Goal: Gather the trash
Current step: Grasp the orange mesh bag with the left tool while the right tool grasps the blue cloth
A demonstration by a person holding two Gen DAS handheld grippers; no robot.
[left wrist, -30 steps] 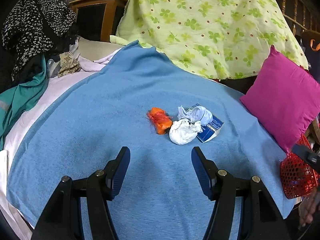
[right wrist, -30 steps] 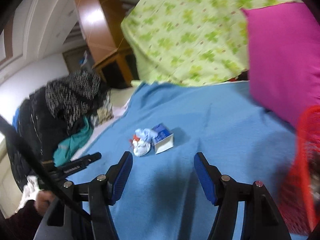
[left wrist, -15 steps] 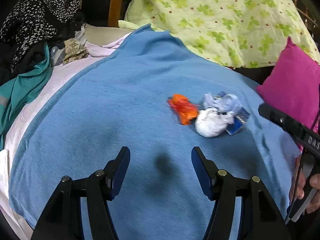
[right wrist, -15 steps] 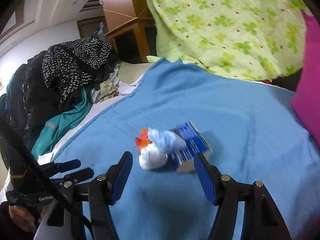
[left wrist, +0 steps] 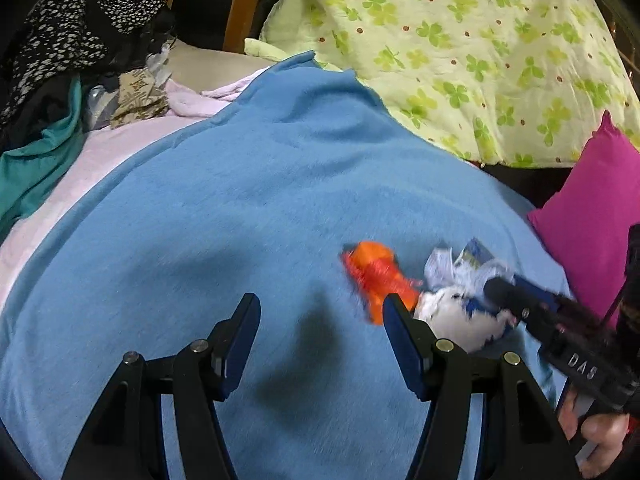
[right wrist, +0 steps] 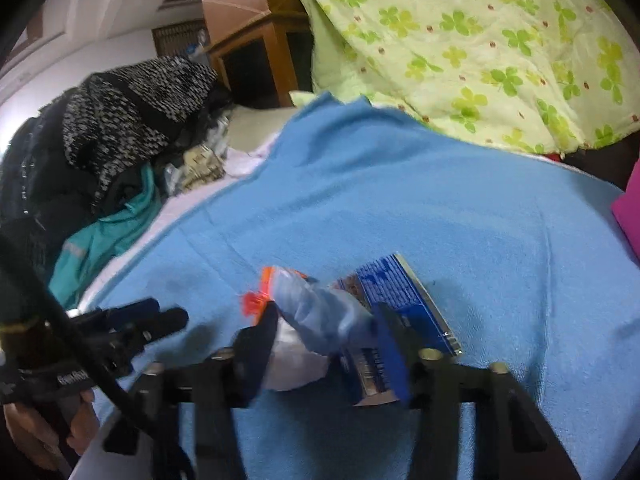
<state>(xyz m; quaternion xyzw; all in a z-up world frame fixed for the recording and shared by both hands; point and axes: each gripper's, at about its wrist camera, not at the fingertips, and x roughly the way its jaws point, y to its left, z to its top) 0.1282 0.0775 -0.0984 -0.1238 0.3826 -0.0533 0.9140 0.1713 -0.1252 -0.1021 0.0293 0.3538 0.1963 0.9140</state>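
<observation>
A small pile of trash lies on the blue blanket (left wrist: 248,208): an orange wrapper (left wrist: 376,276), a white crumpled wad (left wrist: 452,316), a pale blue crumpled piece (right wrist: 320,312) and a blue carton (right wrist: 400,304). My left gripper (left wrist: 320,332) is open and empty, just left of the orange wrapper. My right gripper (right wrist: 324,340) is open, its fingers on either side of the white wad (right wrist: 296,364) and pale blue piece, not closed on them. It also shows in the left wrist view (left wrist: 532,312) reaching into the pile.
A magenta pillow (left wrist: 592,216) lies right of the trash. A green clover-print quilt (left wrist: 460,40) is heaped behind. Dark and teal clothes (left wrist: 48,80) pile up at the left. A wooden cabinet (left wrist: 224,0) stands at the back.
My right gripper has moved forward to the pile and now straddles the white wad. My left gripper has shifted left and closer, so the trash sits at its right finger.
</observation>
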